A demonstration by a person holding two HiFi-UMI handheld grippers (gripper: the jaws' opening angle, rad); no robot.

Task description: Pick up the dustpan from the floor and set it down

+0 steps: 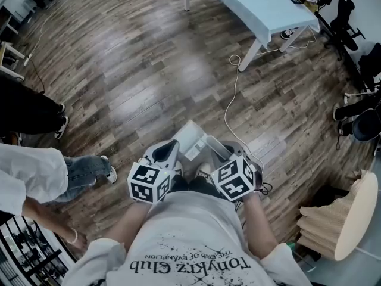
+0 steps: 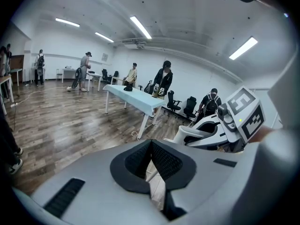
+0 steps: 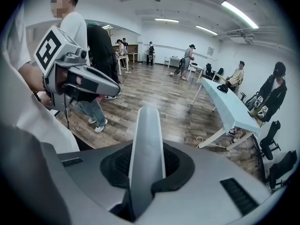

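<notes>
Both tilt downward at the chest: right gripper (image 3: 145, 165), five o'clock, clamps the dustpan handle (image 3: 146, 125); left gripper (image 2: 151, 146), seven o'clock, jaws closed, empty.

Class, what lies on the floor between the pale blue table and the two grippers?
A thin white cable trails across the wooden floor there; otherwise that stretch is bare. The head view shows it.

The dustpan (image 1: 191, 139) sits between the left gripper (image 1: 165, 152) and right gripper (image 1: 219, 151), the table (image 1: 262, 5) beyond.
</notes>
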